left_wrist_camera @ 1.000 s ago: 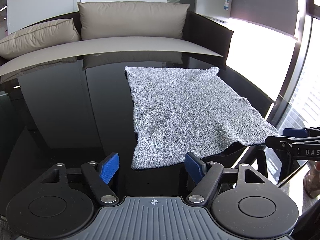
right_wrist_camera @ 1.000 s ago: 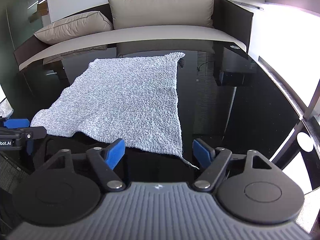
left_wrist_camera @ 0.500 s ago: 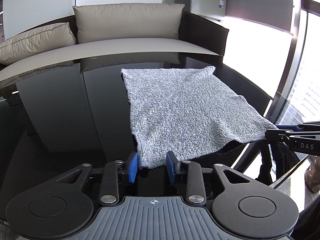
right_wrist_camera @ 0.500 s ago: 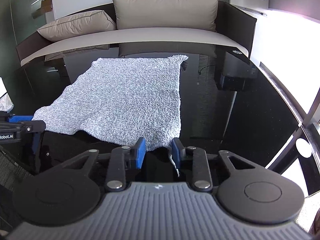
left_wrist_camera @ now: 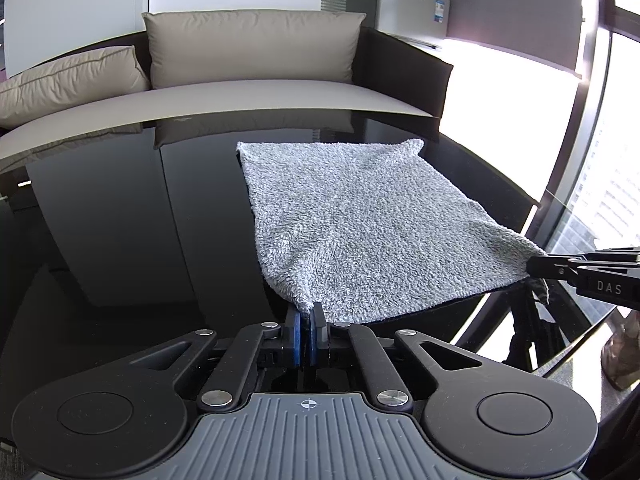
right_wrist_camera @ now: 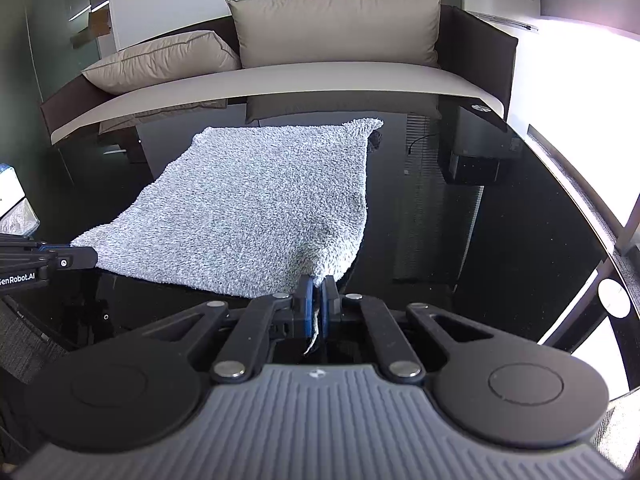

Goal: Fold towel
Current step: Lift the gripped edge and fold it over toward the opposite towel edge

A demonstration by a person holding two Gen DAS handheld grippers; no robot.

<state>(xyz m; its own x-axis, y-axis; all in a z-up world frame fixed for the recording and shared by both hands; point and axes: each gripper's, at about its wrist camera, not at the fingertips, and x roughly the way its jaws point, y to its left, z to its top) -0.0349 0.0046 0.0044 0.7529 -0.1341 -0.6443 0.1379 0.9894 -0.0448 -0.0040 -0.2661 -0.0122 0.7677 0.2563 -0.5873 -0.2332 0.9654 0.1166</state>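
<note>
A grey fluffy towel lies spread on a glossy black table. My left gripper is shut on the towel's near left corner, which bunches up between the blue pads. In the right wrist view the same towel reaches toward me, and my right gripper is shut on its near right corner; a loose thread hangs below the pads. Each gripper also shows at the edge of the other's view: the right gripper at the towel's far-right corner, the left gripper at the left one.
A sofa with beige cushions stands behind the table. A small fridge is at the back right beside bright windows. The table edge curves along the right. A dark box shows under or reflected in the tabletop.
Both grippers went from wide open to shut, each pinching a near corner of the towel. The corners now lift slightly and pucker. Neither hand moved noticeably.
</note>
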